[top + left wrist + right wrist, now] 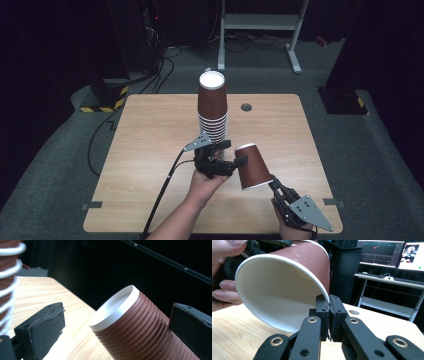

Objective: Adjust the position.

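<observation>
A brown ribbed paper cup hangs tilted above the table's front right, white rim toward me. My right gripper is shut on that rim; in the right gripper view its jaws pinch the rim's edge and the cup's white inside faces the camera. My left gripper stands open around the cup's closed end. In the left gripper view the cup lies between the two jaws, with a gap at the left jaw. A tall upside-down stack of the same cups stands behind, with its rims at the left edge.
The wooden table has a round cable hole at the back. A white desk frame and floor cables lie beyond. Monitors on a white desk stand behind the table. A hand's fingers are beside the cup.
</observation>
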Motion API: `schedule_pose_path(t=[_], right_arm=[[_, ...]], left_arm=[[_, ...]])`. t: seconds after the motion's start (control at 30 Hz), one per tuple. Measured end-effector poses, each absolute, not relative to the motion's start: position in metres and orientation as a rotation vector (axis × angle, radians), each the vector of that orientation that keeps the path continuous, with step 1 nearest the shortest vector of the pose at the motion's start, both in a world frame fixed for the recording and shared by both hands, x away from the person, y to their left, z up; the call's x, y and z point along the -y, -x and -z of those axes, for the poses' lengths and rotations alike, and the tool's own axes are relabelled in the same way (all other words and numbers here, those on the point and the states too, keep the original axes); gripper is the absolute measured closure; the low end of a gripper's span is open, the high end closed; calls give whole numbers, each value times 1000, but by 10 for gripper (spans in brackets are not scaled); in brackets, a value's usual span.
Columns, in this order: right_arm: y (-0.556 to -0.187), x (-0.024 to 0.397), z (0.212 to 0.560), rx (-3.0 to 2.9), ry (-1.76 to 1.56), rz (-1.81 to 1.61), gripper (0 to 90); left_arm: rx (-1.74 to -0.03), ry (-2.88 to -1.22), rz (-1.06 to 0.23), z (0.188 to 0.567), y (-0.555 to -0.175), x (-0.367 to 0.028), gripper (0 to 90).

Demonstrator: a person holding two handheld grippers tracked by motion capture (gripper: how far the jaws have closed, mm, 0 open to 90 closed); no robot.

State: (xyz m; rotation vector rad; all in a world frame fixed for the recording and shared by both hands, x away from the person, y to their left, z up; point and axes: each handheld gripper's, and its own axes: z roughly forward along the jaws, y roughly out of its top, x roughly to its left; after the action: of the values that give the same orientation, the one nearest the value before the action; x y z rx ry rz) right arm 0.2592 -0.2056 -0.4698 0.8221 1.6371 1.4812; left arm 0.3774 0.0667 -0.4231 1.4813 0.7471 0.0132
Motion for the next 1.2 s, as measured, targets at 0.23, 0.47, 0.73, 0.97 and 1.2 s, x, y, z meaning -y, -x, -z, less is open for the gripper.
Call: schedule_pose_path(t=[0.23, 0.47, 0.73, 0.97, 1.2], right_arm=[[-260, 210, 470, -1630, -842, -1486, 867], [-261, 211, 472, -1639, -845, -1477, 867], [-265, 215, 474, -1650, -858, -1459, 867], [-269, 217, 477, -1671, -882, -1441, 867], [-275, 220, 480, -1693, -919, -1415, 867]], left_arm=[[-754, -1497, -84, 422, -373, -80, 46], [-747, -1568, -222, 426, -360, -102, 81], [-814, -1657, -345, 450, -351, -140, 104], [-948, -1754, -461, 480, -351, -189, 108], [-1086, -1828, -564, 505, -350, -235, 90]])
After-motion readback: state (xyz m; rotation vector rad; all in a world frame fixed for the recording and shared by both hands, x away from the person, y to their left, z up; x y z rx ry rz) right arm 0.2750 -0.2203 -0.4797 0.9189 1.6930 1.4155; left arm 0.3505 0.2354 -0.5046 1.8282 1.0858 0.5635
